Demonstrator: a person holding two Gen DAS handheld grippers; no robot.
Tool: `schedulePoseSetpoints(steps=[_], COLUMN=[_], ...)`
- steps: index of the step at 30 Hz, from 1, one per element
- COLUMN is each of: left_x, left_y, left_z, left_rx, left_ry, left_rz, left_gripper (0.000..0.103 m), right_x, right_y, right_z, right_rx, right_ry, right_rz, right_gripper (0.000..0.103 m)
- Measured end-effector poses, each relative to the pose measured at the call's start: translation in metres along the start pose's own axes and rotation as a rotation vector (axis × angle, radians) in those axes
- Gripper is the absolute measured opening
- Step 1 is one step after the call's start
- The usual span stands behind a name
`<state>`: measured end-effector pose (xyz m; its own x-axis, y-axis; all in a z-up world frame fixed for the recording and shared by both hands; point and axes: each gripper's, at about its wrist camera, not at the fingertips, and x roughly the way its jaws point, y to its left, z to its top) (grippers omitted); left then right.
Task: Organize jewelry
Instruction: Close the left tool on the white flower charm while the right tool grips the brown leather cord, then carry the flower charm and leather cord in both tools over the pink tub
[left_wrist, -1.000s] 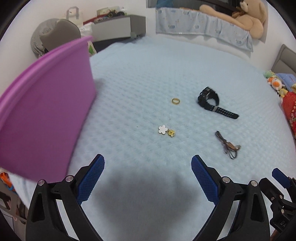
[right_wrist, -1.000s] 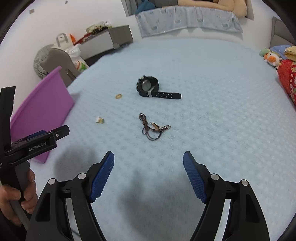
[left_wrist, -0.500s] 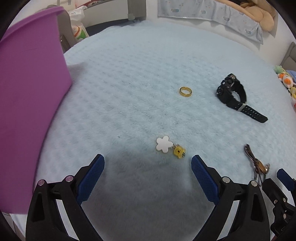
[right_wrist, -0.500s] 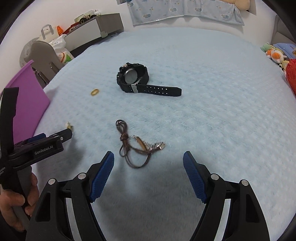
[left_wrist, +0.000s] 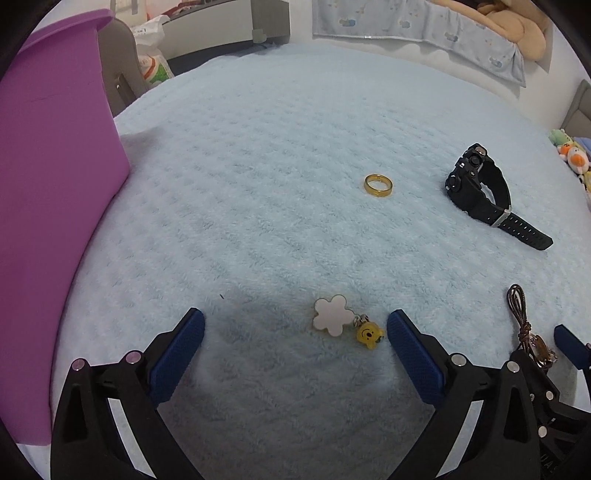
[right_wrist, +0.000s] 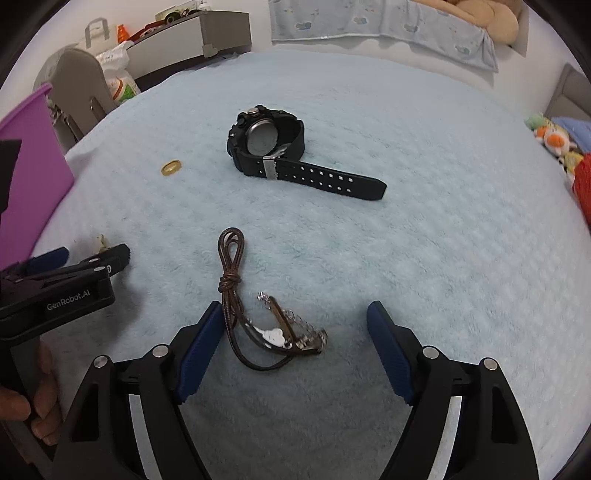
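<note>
On the light blue blanket lie a white flower charm with a yellow bear (left_wrist: 341, 320), a gold ring (left_wrist: 378, 185) (right_wrist: 171, 167), a black watch (left_wrist: 484, 188) (right_wrist: 275, 149) and a brown cord bracelet (right_wrist: 258, 314) (left_wrist: 526, 325). My left gripper (left_wrist: 295, 334) is open, low over the blanket, with the charm between its fingertips, nearer the right one. My right gripper (right_wrist: 295, 330) is open, with the bracelet between its fingertips. A purple box (left_wrist: 51, 192) stands at the left.
The left gripper body (right_wrist: 62, 284) and the hand holding it show at the left of the right wrist view. Plush toys (left_wrist: 570, 158) lie at the bed's right edge. A grey chair (right_wrist: 81, 85) and shelf stand beyond the bed.
Both grippers have moved forward and down. The charm now sits between the left fingertips and the bracelet between the right ones. Both stay open.
</note>
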<state>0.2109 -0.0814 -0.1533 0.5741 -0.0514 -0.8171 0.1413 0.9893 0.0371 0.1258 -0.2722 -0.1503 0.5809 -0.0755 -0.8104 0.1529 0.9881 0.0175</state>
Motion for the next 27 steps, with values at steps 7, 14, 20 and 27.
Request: schedulePoseSetpoints(steps=[7, 14, 20, 27], left_x=[-0.011, -0.023, -0.034, -0.076], left_y=[-0.008, -0.022, -0.009, 0.002], left_z=[-0.006, -0.01, -0.009, -0.013], left_rx=[0.037, 0.076, 0.03, -0.008], left_ry=[-0.024, -0.031, -0.012, -0.064], left_rz=[-0.028, -0.062, -0.114, -0.148], left_gripper=[0.07, 0.026, 0.024, 0.024], right_x=[-0.002, -0.009, -0.016, -0.046], right_y=[0.005, 0.005, -0.005, -0.016], right_z=[-0.001, -0.002, -0.003, -0.011], right_rx=[-0.038, -0.047, 0.016, 0.102], right_ry=[-0.017, -0.025, -0.031, -0.055], right_rz=[0.014, 0.051, 0.111, 0.208], right_gripper=[0.059, 0.01, 0.008, 0.008])
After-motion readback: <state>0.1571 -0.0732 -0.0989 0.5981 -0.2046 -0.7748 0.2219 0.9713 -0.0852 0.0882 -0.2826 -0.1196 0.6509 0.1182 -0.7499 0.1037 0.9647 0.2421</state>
